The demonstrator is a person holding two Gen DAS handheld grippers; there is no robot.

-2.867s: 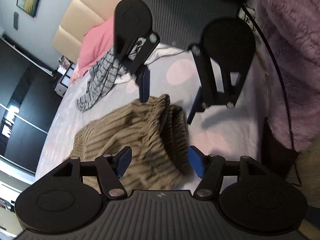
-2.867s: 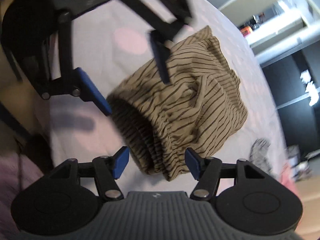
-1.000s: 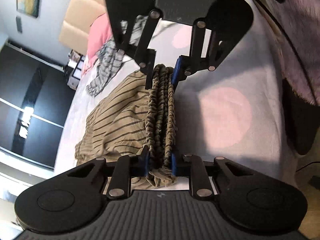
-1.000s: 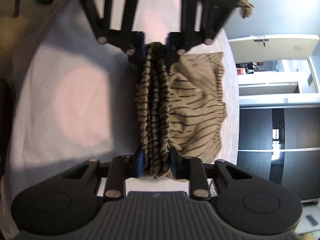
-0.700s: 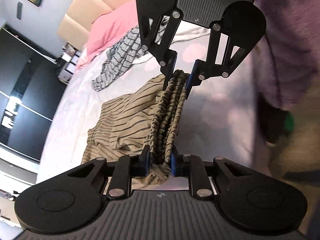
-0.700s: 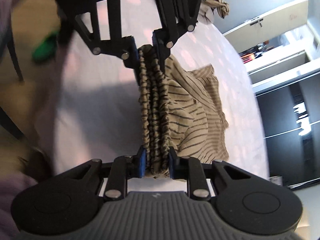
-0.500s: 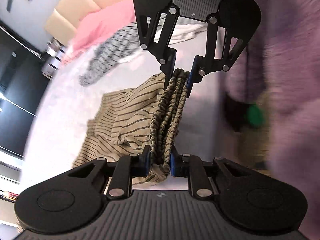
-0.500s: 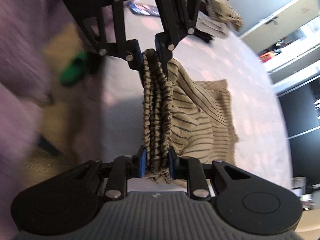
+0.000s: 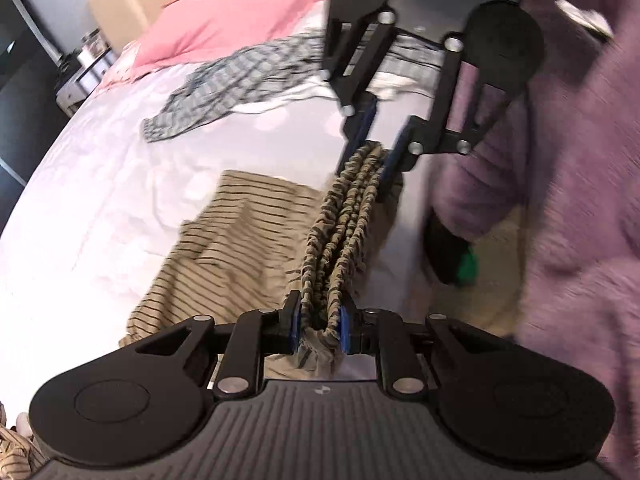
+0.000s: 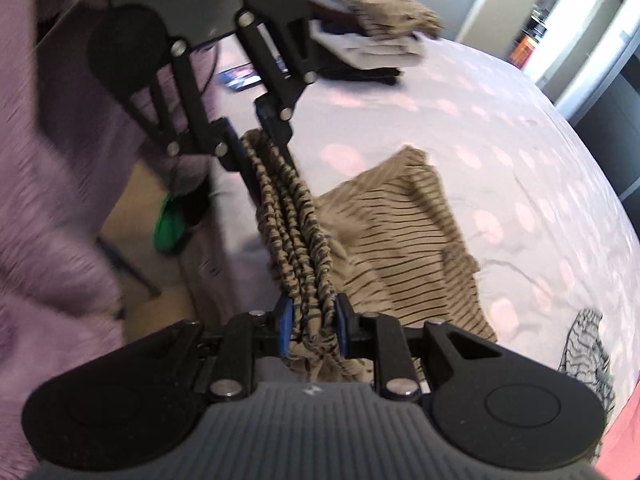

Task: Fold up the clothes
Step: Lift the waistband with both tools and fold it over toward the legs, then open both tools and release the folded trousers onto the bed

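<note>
Tan striped shorts (image 9: 248, 236) lie partly on the bed, their gathered elastic waistband (image 9: 344, 224) stretched taut in the air between both grippers. My left gripper (image 9: 320, 322) is shut on one end of the waistband. My right gripper (image 10: 310, 322) is shut on the other end; it also shows in the left wrist view (image 9: 378, 148), facing me. The left gripper shows in the right wrist view (image 10: 256, 136). The shorts' legs (image 10: 404, 232) trail onto the sheet.
The bed has a white sheet with pink dots (image 9: 100, 184). A grey checked garment (image 9: 240, 76) and a pink pillow (image 9: 224, 28) lie toward the headboard. A stack of folded clothes (image 10: 372, 44) sits at the bed's other end. A purple fuzzy sleeve (image 9: 580, 168) is beside the bed edge.
Both grippers closed on the waistband, then lifted and pulled it toward the bed's edge. The shorts' body has spread out flatter on the sheet.
</note>
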